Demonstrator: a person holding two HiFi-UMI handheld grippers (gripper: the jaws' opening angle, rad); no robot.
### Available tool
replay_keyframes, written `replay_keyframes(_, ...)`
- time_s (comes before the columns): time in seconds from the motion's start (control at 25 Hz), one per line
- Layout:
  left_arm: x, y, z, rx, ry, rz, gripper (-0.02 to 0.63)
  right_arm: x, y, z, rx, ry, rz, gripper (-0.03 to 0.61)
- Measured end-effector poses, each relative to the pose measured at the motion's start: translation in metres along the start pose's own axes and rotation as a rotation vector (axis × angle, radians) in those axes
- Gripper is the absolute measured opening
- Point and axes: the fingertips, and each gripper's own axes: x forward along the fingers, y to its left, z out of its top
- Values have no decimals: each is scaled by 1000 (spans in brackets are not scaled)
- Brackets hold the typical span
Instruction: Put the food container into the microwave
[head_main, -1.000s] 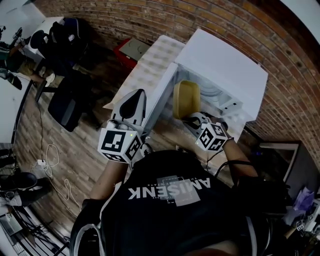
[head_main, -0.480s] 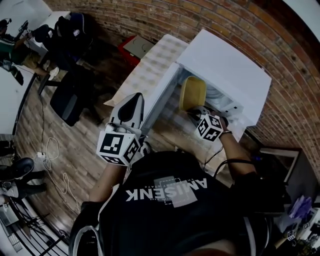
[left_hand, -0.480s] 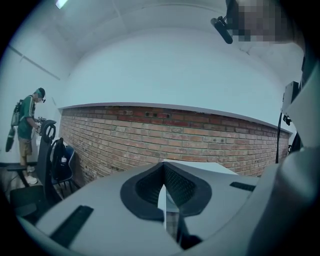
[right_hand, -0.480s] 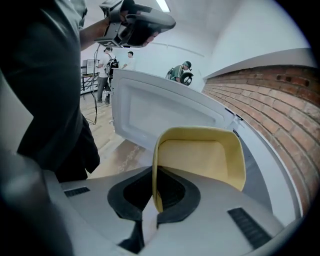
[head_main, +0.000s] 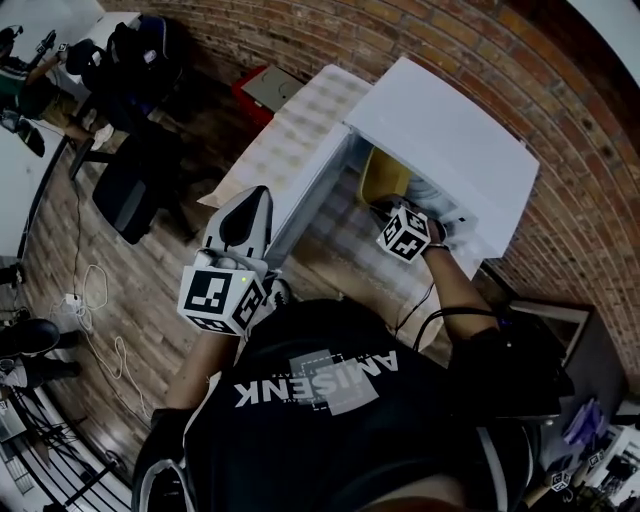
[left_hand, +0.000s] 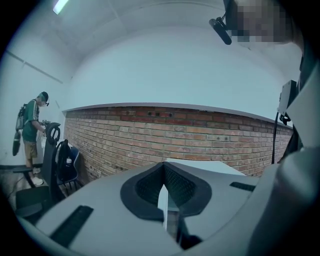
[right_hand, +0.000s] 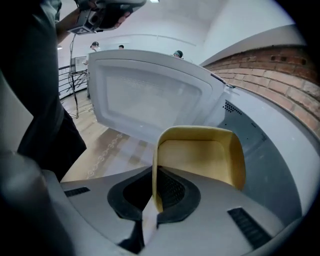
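**Container at microwave mouth, pinched by right gripper**

Nearest, at left: left gripper (left_hand: 163, 194), jaws pressed together with nothing between them, raised just left of the open door (head_main: 305, 200). Whether touching the door, cannot tell.

At right, a little farther: right gripper (right_hand: 153, 202), clamped on the left rim of the yellow container (right_hand: 200, 155), one jaw inside the wall, the other outside. Container tipped up on its side, hollow face in plain sight from the right gripper view, empty. Seen from the head view, sitting in the open front of the microwave (head_main: 450, 140), partly tucked under its white top, with grey cavity floor to its right.

Door swung wide to the left, inner face toward the container. Microwave standing on a table (head_main: 295, 125) under a pale checked cloth.

Farther: brick wall (head_main: 300, 35) behind table and microwave. Far left: dark chair (head_main: 130, 195) on wood floor and, in the left gripper view, a person (left_hand: 31, 125) standing near the wall.
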Motion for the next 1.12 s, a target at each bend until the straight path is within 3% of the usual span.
replay_keyframes(0.72,8,-5,4,2,16,24,11,18,-90,-47,211,84,-226,41)
replay_keyframes(1.12,13,-7,-1,3,30,17,11,29,-103,-60,241,138,-280,41)
